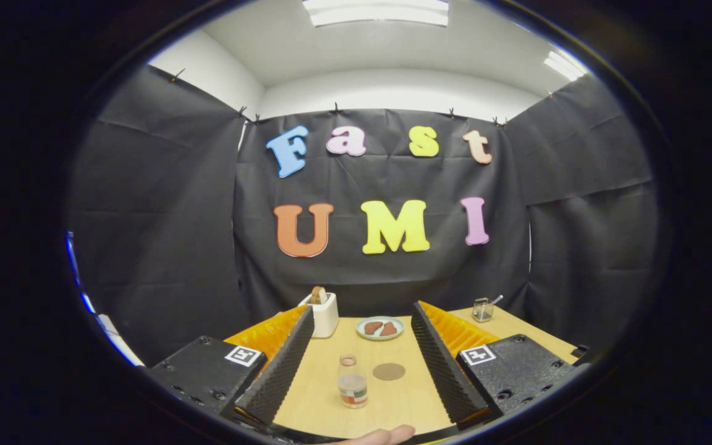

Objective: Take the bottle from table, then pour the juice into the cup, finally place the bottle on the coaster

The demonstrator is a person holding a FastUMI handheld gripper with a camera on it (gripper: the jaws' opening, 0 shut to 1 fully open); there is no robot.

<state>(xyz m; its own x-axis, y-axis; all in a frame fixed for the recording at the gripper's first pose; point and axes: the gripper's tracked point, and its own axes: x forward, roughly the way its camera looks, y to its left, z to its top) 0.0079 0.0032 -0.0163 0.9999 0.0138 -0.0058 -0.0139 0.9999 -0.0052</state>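
- The gripper hangs above the near end of a pale wooden worktop, its two fingers spread wide and holding nothing.
- The bottle stands upright on the worktop between the fingers, touching neither; it is a small clear one with a band label low on its body and a little juice in the bottom.
- The coaster, a flat brown disc, lies on the worktop just beside the bottle, a shade further off and toward the right finger.
- Beyond the coaster, near the far edge, sits a pale plate carrying two brown pieces of food.
- A white toaster with a slice of bread poking out stands at the far left of the worktop, partly behind the left finger.
- The cup, a small glass with a spoon-like handle sticking out of it, stands at the far right corner, beyond the right finger and well apart from the bottle.
- A fingertip of the person's hand shows at the near edge, just below the bottle.
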